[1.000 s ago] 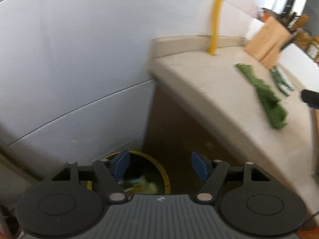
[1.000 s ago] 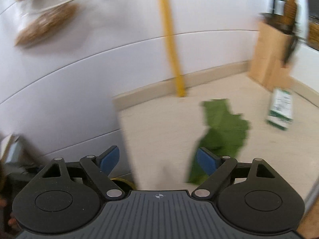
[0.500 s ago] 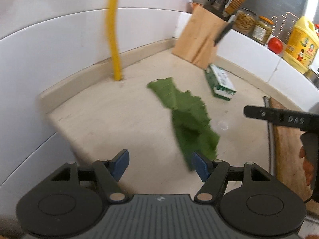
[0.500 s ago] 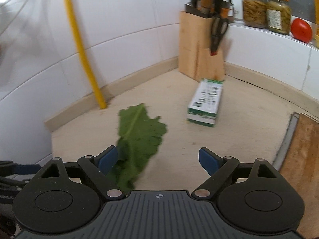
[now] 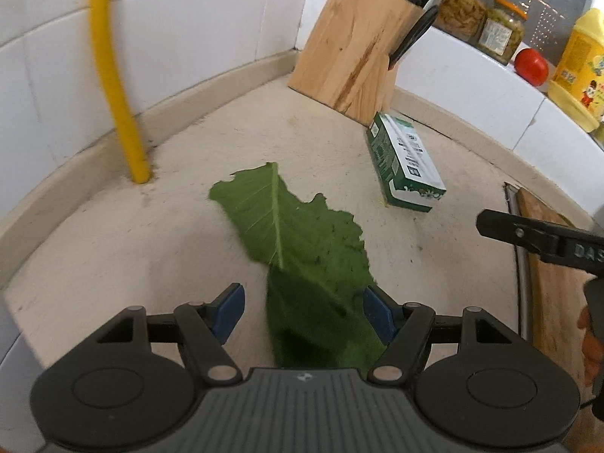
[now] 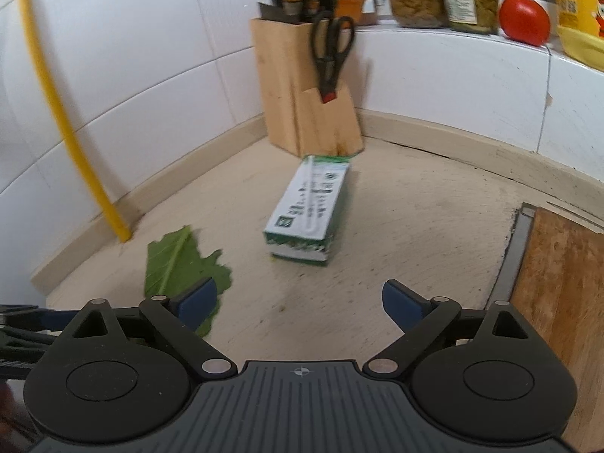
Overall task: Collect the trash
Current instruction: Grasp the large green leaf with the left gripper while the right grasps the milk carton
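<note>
The left hand-held gripper (image 5: 302, 311) is released, its jaws apart above the leaf (image 5: 302, 249), low in frame on the counter (image 5: 113, 256); contact looks unlikely. The right hand-held gripper (image 6: 300, 302), jaws just widening, is empty; the box (image 6: 307, 211) lies centre frame.

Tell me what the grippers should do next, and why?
Probably lower the left gripper onto the green leaf and close. The leaf lies flat on the counter with its near end between the open jaws. The right gripper, whose jaws have just been opening, faces the green carton.
</note>
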The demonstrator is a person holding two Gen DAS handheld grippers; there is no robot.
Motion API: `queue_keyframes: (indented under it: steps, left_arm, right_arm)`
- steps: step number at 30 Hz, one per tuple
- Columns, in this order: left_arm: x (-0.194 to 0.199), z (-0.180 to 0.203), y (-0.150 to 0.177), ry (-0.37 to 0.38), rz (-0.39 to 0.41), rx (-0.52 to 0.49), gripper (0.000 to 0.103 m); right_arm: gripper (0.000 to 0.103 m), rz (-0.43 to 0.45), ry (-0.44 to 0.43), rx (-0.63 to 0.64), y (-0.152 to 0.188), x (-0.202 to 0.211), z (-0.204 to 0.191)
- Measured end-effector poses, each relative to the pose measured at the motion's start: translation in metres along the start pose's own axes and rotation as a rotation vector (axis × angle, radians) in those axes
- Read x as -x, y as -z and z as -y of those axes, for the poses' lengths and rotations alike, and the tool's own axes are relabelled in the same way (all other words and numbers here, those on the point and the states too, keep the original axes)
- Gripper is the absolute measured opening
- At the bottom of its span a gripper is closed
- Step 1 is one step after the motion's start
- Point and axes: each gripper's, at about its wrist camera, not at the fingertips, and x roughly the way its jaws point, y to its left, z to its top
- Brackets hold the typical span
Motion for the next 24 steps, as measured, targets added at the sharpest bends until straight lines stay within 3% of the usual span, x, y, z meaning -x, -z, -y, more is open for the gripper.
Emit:
queue_keyframes:
  steps: [8, 11, 13, 15, 18, 20, 24]
  left_arm:
    - [-0.039, 0.003, -0.017, -0.039, -0.033, 0.012, 0.064]
    - [-0.048, 0.005, -0.021, -0.072, -0.012, -0.004, 0.066]
    - [-0.055, 0.007, -0.025, -0.079, -0.005, -0.011, 0.087]
    - [-0.064, 0.011, -0.026, -0.086, 0.003, -0.03, 0.094]
    - [-0.072, 0.024, -0.023, -0.137, 0.012, -0.112, 0.092]
    - [-0.069, 0.027, -0.019, -0.129, 0.023, -0.127, 0.089]
    - [-0.059, 0.028, -0.014, -0.107, 0.033, -0.14, 0.068]
  right_arm:
    - [0.099, 0.017, 0.008, -0.023, -0.015, -0.013, 0.019]
    - [0.099, 0.031, 0.005, -0.013, -0.024, -0.021, 0.019]
    - [0.1, 0.042, 0.011, -0.003, -0.03, -0.026, 0.019]
    - [0.1, 0.047, 0.01, 0.0, -0.036, -0.033, 0.019]
    - [0.101, 0.04, 0.008, 0.001, -0.044, -0.048, 0.018]
    - [0.101, 0.03, 0.02, 0.011, -0.049, -0.059, 0.016]
    - [0.101, 0.009, 0.032, 0.046, -0.055, -0.081, 0.008]
